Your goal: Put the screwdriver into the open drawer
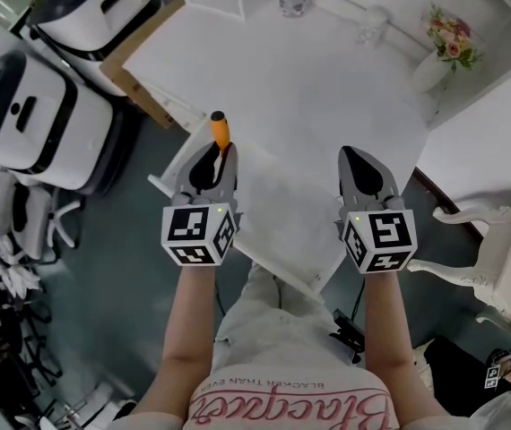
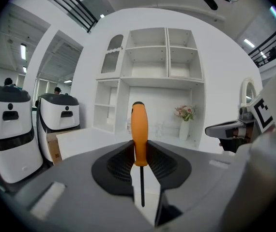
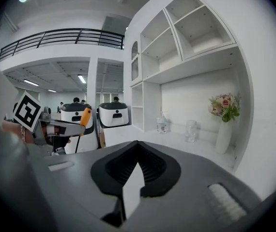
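Screwdriver, one, in left gripper

White desk, white shelf unit, dark grey floor, ceiling strip lights

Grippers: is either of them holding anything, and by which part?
The left gripper holds the screwdriver by its orange handle, at the end nearest the metal shaft. The right gripper is shut and holds nothing.
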Demonstrator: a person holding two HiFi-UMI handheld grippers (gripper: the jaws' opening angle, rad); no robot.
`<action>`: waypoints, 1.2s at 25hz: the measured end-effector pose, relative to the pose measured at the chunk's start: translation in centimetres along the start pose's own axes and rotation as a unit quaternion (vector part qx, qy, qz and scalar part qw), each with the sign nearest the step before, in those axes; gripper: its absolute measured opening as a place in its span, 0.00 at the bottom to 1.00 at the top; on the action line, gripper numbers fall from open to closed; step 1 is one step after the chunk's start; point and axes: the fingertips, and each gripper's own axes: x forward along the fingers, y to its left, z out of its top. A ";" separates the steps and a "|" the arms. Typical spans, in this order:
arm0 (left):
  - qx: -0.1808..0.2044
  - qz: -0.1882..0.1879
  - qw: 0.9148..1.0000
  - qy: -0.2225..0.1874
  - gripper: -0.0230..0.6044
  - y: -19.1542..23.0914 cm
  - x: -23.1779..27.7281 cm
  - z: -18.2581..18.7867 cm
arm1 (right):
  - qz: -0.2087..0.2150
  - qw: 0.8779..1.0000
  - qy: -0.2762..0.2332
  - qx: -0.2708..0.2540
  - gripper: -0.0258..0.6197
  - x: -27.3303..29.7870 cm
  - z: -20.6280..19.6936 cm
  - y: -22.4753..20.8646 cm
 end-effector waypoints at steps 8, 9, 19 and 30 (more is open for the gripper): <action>-0.016 -0.025 0.998 0.058 0.19 0.5 1.4 -4.2 | -0.023 1.000 0.018 0.008 0.04 0.6 -0.9 0.2; -0.017 -0.029 0.997 0.065 0.19 0.5 1.6 -4.8 | -0.026 0.999 0.020 0.008 0.04 0.7 -1.0 0.1; -0.043 -0.051 0.984 0.163 0.19 0.1 3.4 -11.7 | -0.046 0.998 0.039 0.020 0.04 1.0 -2.0 -0.6; -0.079 -0.054 0.962 0.255 0.19 0.0 4.5 -17.7 | -0.051 0.996 0.064 0.016 0.04 1.4 -3.0 -0.8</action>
